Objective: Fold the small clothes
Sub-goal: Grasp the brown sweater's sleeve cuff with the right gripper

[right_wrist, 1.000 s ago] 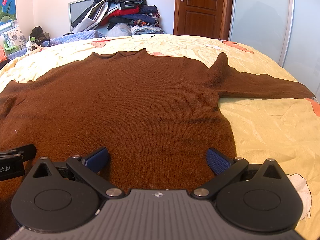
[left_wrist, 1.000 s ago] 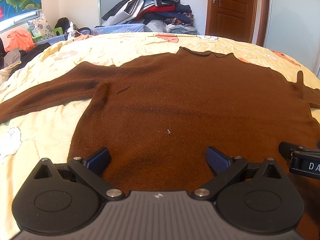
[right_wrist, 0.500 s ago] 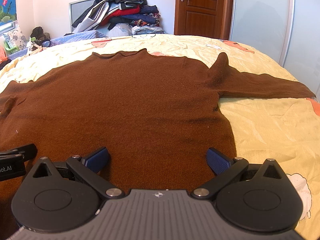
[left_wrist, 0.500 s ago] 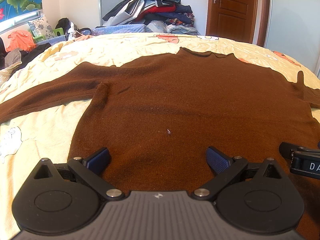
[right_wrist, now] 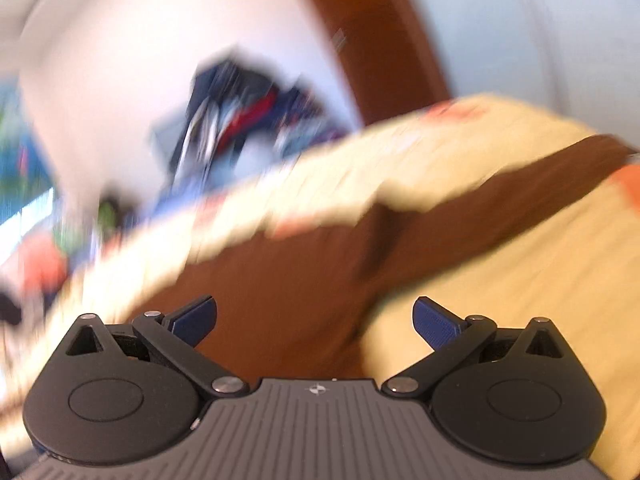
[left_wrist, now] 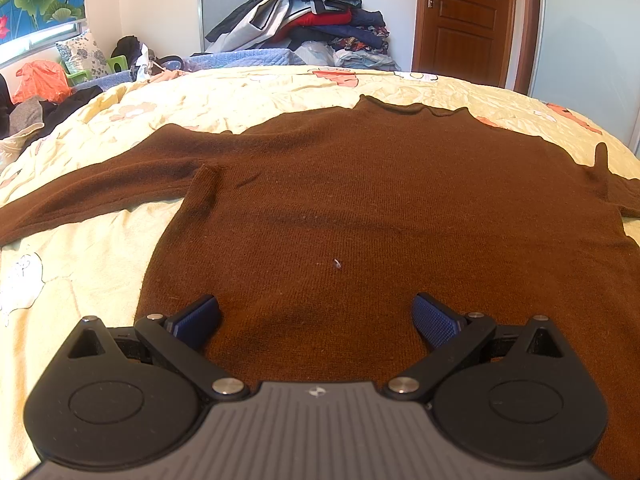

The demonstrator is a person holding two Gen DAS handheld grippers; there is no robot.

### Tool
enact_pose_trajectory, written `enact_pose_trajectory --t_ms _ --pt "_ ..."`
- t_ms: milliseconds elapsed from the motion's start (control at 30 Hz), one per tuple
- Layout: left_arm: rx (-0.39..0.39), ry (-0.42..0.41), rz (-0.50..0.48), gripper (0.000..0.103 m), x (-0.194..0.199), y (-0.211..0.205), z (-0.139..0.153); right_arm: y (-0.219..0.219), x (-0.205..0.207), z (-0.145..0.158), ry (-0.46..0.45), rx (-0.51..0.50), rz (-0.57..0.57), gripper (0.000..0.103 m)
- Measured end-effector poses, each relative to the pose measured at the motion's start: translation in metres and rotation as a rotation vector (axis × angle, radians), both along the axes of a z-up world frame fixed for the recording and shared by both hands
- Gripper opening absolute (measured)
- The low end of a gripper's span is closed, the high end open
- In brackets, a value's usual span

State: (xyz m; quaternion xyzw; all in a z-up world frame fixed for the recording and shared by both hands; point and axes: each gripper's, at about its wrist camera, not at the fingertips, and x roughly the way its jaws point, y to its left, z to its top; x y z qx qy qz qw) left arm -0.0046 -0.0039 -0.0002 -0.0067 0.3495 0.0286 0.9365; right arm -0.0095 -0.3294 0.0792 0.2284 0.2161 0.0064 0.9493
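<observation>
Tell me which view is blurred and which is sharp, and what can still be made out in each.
Left wrist view: sharp, evenly daylit; brown sweater lies flat on the yellow bedspread. Right wrist view: heavy motion smear and tilt; only the right gripper is crisp, open, and the sweater's sleeve reads as a streak.

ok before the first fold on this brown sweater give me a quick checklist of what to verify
1. Sweater lying flat on the bed, body smooth: ok.
2. Left sleeve spread out to the side, not tucked under: ok.
3. Right sleeve spread out: looks so, but the right wrist view is badly blurred: cannot tell for sure.
4. Left gripper open and empty, low over the hem: ok.
5. Right gripper open and empty: ok.
6. Right gripper steady and aimed at a grasp point: not ok, its view is tilted and smeared by motion.
</observation>
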Motion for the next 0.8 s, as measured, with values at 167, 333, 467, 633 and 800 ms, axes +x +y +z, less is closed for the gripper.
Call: enact_pose_trajectory --t_ms 167,333,467,633,800 --pt "0.0 0.0 -0.001 0.103 0.0 0.0 0.0 -0.149 0.026 -0.005 0.003 0.262 -0.228 0.097" --pt "0.001 0.0 0.0 0.103 0.0 0.0 0.0 -0.251 0.034 -0.037 0.027 0.484 -0.47 0.087" --pt "0.001 0.0 0.002 0.103 0.0 0.001 0.001 -0.283 0.042 -0.057 -0.044 0.659 -0.535 0.069" --pt "0.001 -0.001 0.005 0.103 0.0 0.002 0.003 -0.291 0.071 -0.069 0.006 0.666 -0.529 0.026" --pt "-0.001 -0.002 0.004 0.103 0.0 0.002 0.003 -0.293 0.078 -0.081 0.023 0.641 -0.569 0.006"
